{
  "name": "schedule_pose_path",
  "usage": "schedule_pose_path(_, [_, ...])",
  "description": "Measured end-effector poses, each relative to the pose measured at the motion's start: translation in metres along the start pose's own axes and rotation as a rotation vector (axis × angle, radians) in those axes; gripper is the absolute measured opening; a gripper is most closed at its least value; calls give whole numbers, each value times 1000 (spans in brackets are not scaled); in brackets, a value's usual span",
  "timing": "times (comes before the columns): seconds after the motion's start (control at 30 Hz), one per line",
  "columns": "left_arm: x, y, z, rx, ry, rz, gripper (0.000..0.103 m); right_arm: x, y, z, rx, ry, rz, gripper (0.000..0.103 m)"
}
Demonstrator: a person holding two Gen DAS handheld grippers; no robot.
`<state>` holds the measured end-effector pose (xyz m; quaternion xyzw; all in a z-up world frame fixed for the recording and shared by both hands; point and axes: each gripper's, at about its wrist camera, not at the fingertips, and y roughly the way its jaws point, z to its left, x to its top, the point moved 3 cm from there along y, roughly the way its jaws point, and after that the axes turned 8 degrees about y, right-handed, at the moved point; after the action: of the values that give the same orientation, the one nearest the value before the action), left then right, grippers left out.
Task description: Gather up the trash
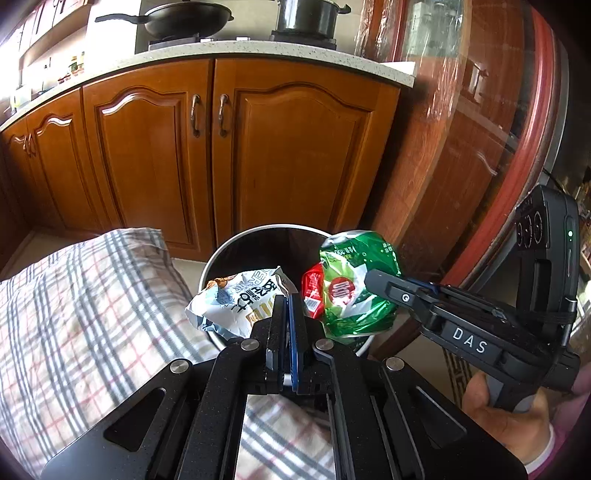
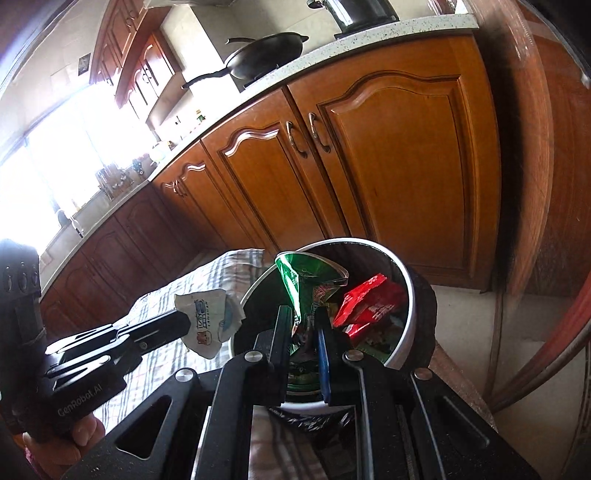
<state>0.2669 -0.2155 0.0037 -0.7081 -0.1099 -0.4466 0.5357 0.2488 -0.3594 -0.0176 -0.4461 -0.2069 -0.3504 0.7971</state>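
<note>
My left gripper (image 1: 286, 299) is shut on a crumpled white snack bag (image 1: 236, 302), which hangs at the left rim of a round white-rimmed trash bin (image 1: 221, 254). My right gripper (image 2: 303, 312) is shut on a crumpled green wrapper (image 2: 303, 280), held over the bin's (image 2: 406, 295) opening. A red wrapper (image 2: 369, 302) lies inside the bin among other litter. In the left wrist view the right gripper (image 1: 369, 277) comes in from the right with the green wrapper (image 1: 354, 288). In the right wrist view the left gripper (image 2: 184, 319) holds the white bag (image 2: 210, 325) at the left.
A plaid cloth (image 1: 92, 314) covers the surface left of the bin. Wooden cabinet doors (image 1: 147, 147) stand close behind, under a counter with a wok (image 1: 184, 18) and a pot (image 1: 306, 14). A dark red curved wooden piece (image 1: 480, 147) stands on the right. A black liner (image 2: 306, 421) hangs over the bin.
</note>
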Motion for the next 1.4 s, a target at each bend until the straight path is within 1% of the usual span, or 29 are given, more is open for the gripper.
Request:
schedule_pose_path(0.13, [7,11,-3,-3,3,11,1,4,5,-3,-4,4,3,13])
schedule_pose_path(0.4, [12,30,-2,-4,-7,39,1,10,15,-7,-4,10,17,13])
schedule_pose_path(0.7, [17,48,-3,-15,-23,62,1,8,34,-13,-7,24,57,13])
schedule_pose_path(1.0, [20,63,-3,-25,-47,87,2,15,42,-16,-2,29,78,13])
schedule_pose_path(1.03, [20,63,-2,-23,-50,88,3,15,43,-17,0,32,81,14])
schedule_pose_path(1.07, [20,64,-1,-22,-54,91,4,15,43,-18,1,36,82,17])
schedule_pose_path(1.17, [19,60,3,-21,-64,88,15,16,42,-21,5,53,77,17])
schedule_pose_path(1.23, [16,56,7,-11,-72,83,32,17,40,-25,17,76,79,18])
schedule_pose_path(1.27, [15,53,9,-4,-78,79,36,17,40,-26,19,81,77,21])
schedule_pose_path(1.4, [8,41,15,6,-100,67,42,16,32,-25,26,92,60,35])
